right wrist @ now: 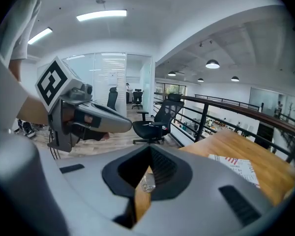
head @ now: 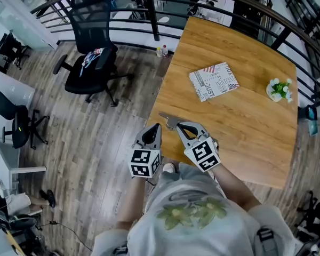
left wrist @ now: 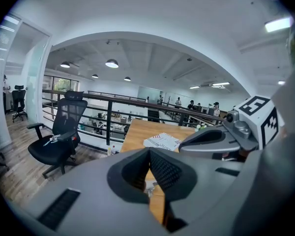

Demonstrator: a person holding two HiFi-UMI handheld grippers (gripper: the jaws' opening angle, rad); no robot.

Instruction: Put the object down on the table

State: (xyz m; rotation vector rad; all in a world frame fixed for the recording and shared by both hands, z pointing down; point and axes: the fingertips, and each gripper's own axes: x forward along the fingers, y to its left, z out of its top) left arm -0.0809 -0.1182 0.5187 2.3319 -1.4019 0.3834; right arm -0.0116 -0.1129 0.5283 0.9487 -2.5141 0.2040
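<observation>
The right gripper (right wrist: pixel 147 151) has its jaws pressed together with nothing between the pads. The left gripper (left wrist: pixel 149 151), close at its side, is closed and empty in the same way. Through the narrow gap under each pair of tips the object (head: pixel 168 120) shows a little ahead and below. It lies on the table (head: pixel 245 121), just beyond the right gripper's tips and near the table's edge.

I judge the putting-down to be done, since the object rests on the wood and neither gripper touches it. The next move calls for little. Both grippers should draw back toward the person, with the tips kept above the object so it is not nudged toward the edge.

The object is small, pale grey and shiny. From above it looks flat and angular, and from the gripper views it looks somewhat clear or crumpled. I cannot tell what it is.

Farther ahead of the grippers lies a printed booklet (head: pixel 213 81). Beyond it, off to the right, is a small plant (head: pixel 279 89).
</observation>
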